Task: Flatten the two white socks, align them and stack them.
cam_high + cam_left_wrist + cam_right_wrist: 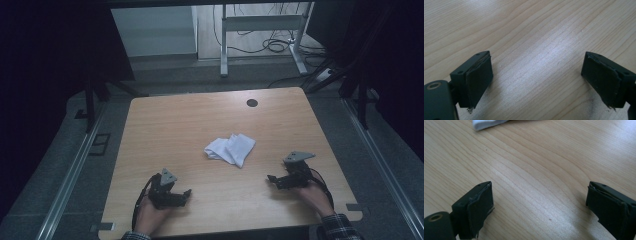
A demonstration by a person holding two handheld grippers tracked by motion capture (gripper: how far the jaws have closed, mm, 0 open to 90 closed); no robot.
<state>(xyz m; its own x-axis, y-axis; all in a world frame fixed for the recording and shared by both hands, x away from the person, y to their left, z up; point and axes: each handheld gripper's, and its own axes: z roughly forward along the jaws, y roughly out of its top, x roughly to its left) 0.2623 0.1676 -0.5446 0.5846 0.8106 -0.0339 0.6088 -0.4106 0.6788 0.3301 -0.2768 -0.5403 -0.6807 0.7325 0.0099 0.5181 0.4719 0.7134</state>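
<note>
A person's two hands rest near the front edge of a wooden surface (pixel 165 125), each holding a pair of tongs with jaws spread wide and nothing between them: the left tongs (pixel 186 193) toward the front left corner, the right tongs (pixel 270 178) toward the front right. One crumpled white cloth (pixel 230 149) lies near the middle of the surface, ahead of both and well apart from each. It sits forward and to the right of the left tongs, forward and to the left of the right tongs, with its long axis running roughly across the surface, tipped slightly toward the front right. The right tongs appear the nearer of the two. In the right gripper view a corner of the cloth (pixel 486 123) peeks in at the top edge, beyond the released jaws. One dark round hole (pixel 252 103) marks the surface near its far edge.
</note>
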